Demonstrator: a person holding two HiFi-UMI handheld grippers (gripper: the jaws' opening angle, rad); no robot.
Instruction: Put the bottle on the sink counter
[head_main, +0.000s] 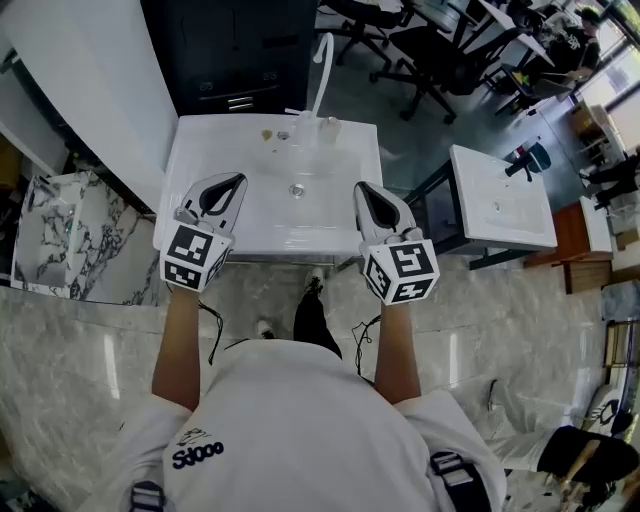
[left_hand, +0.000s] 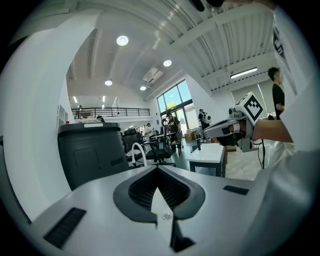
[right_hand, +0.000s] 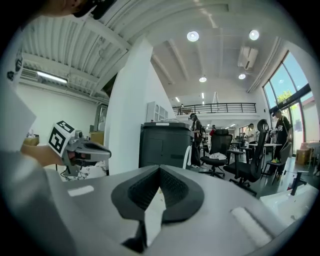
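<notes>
A white sink counter (head_main: 200, 160) with a basin and a drain (head_main: 297, 190) stands in front of me in the head view. Its curved white faucet (head_main: 322, 60) rises at the back. Beside the faucet base, on the back rim, stands what looks like a small clear bottle (head_main: 302, 127); it is too small to tell more. My left gripper (head_main: 234, 181) hovers over the counter's left front, shut and empty. Over the right front my right gripper (head_main: 362, 188) is also shut with nothing in it. In the left gripper view the jaws (left_hand: 158, 168) meet at a point. The right gripper view shows its jaws (right_hand: 160, 169) likewise closed.
A dark cabinet (head_main: 240, 50) stands behind the sink. A second white sink unit (head_main: 500, 205) is to the right, and a marble-patterned block (head_main: 55, 230) to the left. Office chairs (head_main: 430, 50) fill the far right. The floor is pale marble tile.
</notes>
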